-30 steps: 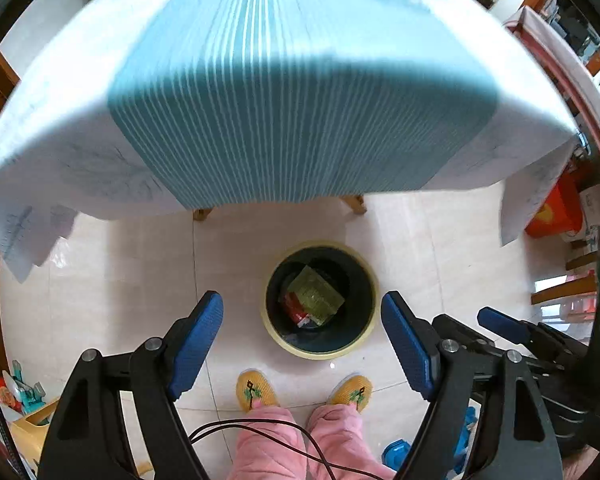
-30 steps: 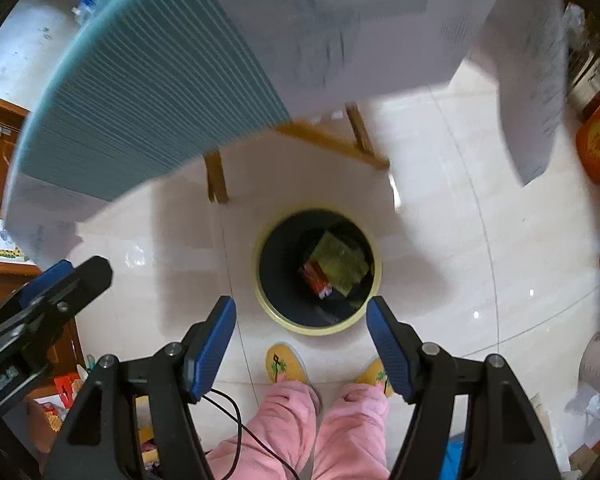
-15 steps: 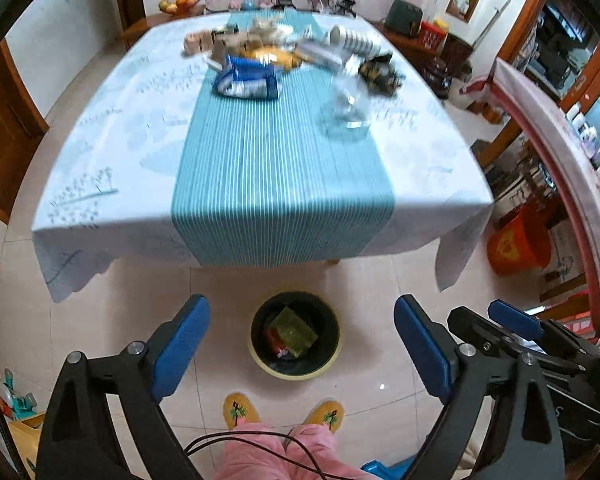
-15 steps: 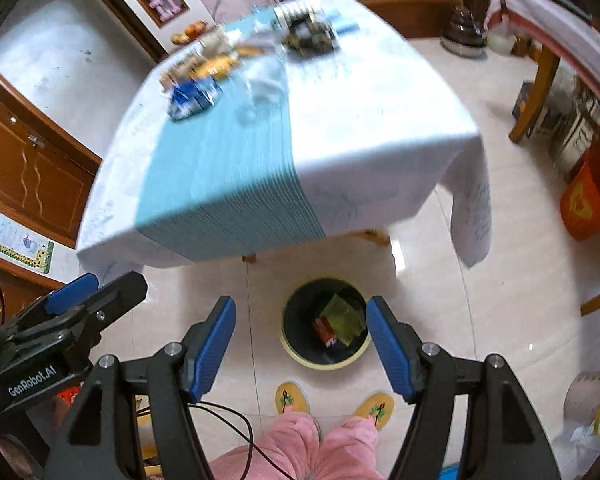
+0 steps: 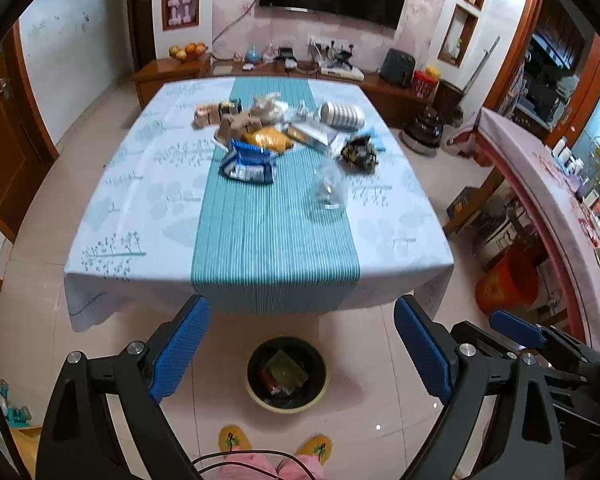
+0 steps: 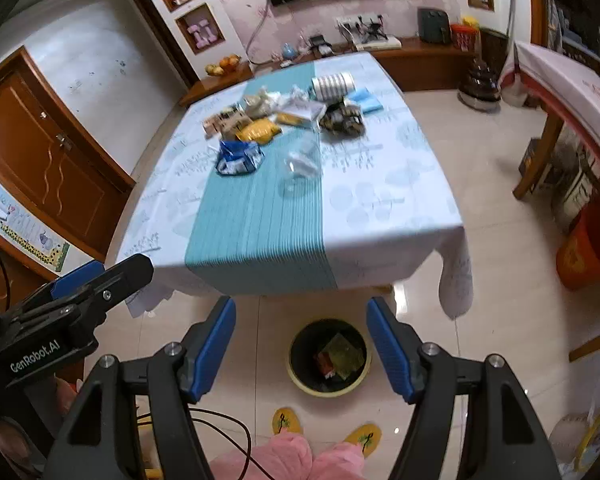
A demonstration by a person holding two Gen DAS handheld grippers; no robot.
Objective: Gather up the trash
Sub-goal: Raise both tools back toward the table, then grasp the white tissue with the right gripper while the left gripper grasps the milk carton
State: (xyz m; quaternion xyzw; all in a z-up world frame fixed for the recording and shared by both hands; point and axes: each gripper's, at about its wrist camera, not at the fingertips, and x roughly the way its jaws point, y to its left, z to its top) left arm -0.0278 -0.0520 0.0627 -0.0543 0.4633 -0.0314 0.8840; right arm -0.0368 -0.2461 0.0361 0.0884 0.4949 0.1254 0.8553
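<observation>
Left wrist view: The left claw [image 5: 302, 350] stands with its blue pads wide apart and nothing between them. Below the gap, on the tiled floor, sits the trash bin [image 5: 287, 374], a round dark bin with a yellow rim. It contains a green wrapper [image 5: 288, 370] and a red item beside it. The bin stands just in front of the near edge of the surface [image 5: 140, 208], which is covered by a pale cloth with a teal striped runner [image 5: 272, 240] down its middle. The remaining trash lies on the far half of the surface: a blue-and-white snack bag [image 5: 248, 164] on the runner, a yellow packet [image 5: 268, 138] just behind it, a clear plastic cup [image 5: 330, 190] lying at the runner's right edge, a dark crumpled wrapper [image 5: 360, 154] further right, and a striped roll [image 5: 342, 115] near the far edge. The right claw's fingers [image 5: 516, 330] appear at the right margin. Yellow slippers [image 5: 234, 440] show at the bottom.

Right wrist view: The right claw [image 6: 302, 350] is also apart, with no object between its pads. The trash bin [image 6: 329, 356] sits on the floor below and slightly right of the gap, holding the green wrapper [image 6: 342, 354] and the red item. The surface [image 6: 380, 200] lies beyond, carrying the snack bag [image 6: 238, 158], the yellow packet [image 6: 260, 130], the clear plastic cup [image 6: 302, 164], the dark crumpled wrapper [image 6: 342, 120] and the striped roll [image 6: 334, 85]. The left claw's fingers [image 6: 80, 278] enter at the left edge. Pink trouser legs [image 6: 292, 460] and slippers occupy the bottom.
</observation>
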